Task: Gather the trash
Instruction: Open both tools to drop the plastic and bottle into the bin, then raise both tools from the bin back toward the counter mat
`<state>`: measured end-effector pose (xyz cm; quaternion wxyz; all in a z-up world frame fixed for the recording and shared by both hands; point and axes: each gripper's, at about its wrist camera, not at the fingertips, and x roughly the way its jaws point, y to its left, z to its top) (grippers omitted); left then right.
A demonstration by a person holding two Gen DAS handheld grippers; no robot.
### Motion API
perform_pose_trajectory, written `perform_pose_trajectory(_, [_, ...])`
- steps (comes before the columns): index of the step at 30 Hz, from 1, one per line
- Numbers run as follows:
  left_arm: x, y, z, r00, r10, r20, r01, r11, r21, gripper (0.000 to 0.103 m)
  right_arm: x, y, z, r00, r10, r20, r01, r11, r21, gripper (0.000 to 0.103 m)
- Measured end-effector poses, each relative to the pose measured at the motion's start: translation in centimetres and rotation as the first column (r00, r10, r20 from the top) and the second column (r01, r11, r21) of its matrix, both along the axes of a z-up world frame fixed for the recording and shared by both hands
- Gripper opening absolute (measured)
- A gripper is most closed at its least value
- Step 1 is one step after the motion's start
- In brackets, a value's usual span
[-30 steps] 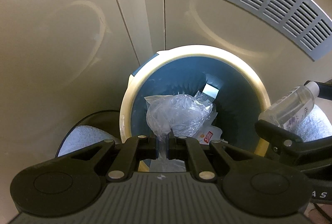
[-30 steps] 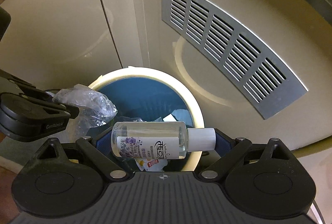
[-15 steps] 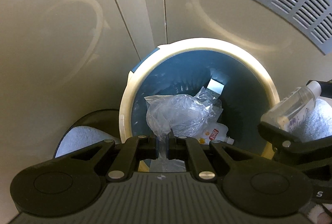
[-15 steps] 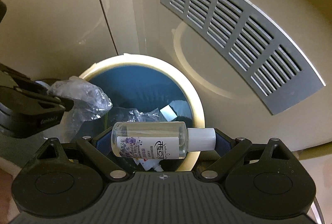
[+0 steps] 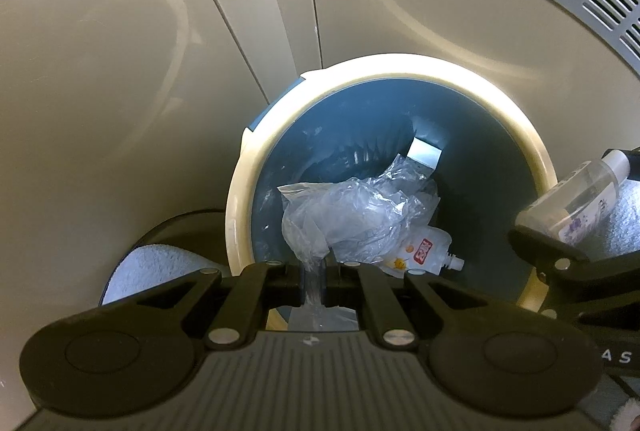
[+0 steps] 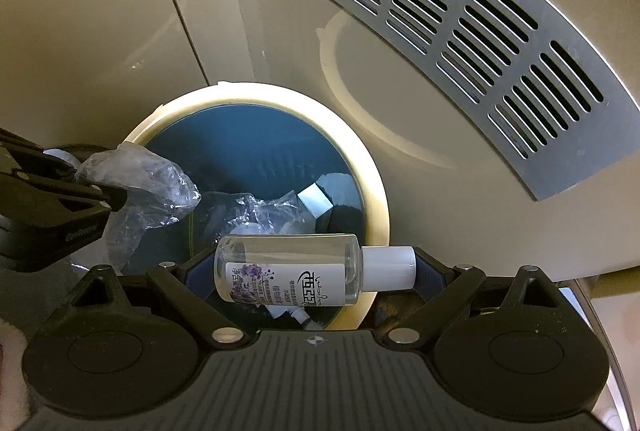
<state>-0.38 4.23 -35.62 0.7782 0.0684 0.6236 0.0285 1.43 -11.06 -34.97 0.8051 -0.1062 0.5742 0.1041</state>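
A round blue bin with a cream rim (image 5: 516, 119) (image 6: 372, 175) stands below both grippers. My left gripper (image 5: 314, 267) is shut on a crumpled clear plastic bag (image 5: 352, 215) and holds it over the bin's near left side; the bag also shows in the right wrist view (image 6: 140, 175). My right gripper (image 6: 316, 271) is shut on a clear plastic bottle with a white cap (image 6: 288, 271), held sideways over the bin's near right rim; the bottle also shows in the left wrist view (image 5: 580, 199). Inside the bin lie a white pouch with a red label (image 5: 420, 251) and a grey card (image 5: 424, 155).
Beige cabinet panels (image 5: 120, 71) rise close behind the bin. A grey slotted vent grille (image 6: 460, 31) sits on the panel at the upper right. A black round object with a pale blue cloth (image 5: 152, 263) lies left of the bin.
Both grippers have moved closer over the bin with their loads still held. The bin now looks larger and more of its contents show.
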Motion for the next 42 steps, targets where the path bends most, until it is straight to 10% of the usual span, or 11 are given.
perform_pose_trajectory(2, [0.0, -0.1, 0.0, 1.000, 0.000, 0.000, 0.000, 1.000, 0.002, 0.013, 0.1, 0.0, -0.1, 1.000, 0.000, -0.005, 0.000, 1.000, 0.003, 0.096])
perform_pose_trajectory(6, [-0.1, 0.1, 0.5, 0.999, 0.016, 0.033, -0.016, 1.000, 0.019, 0.091, 0.2, -0.1, -0.4, 1.000, 0.003, -0.017, -0.003, 1.000, 0.001, 0.096])
perform_pose_trajectory(8, [-0.4, 0.2, 1.0, 0.998, 0.016, 0.067, -0.018, 0.999, 0.030, 0.102, 0.2, -0.2, -0.1, 1.000, 0.009, -0.009, -0.009, 1.000, 0.003, 0.097])
perform_pose_trajectory(42, [-9.8, 0.6, 14.9, 0.932, 0.036, 0.360, -0.030, 0.999, -0.024, 0.103, -10.2, -0.1, 12.8, 0.937, 0.047, 0.346, -0.075, 0.995, 0.068, 0.103])
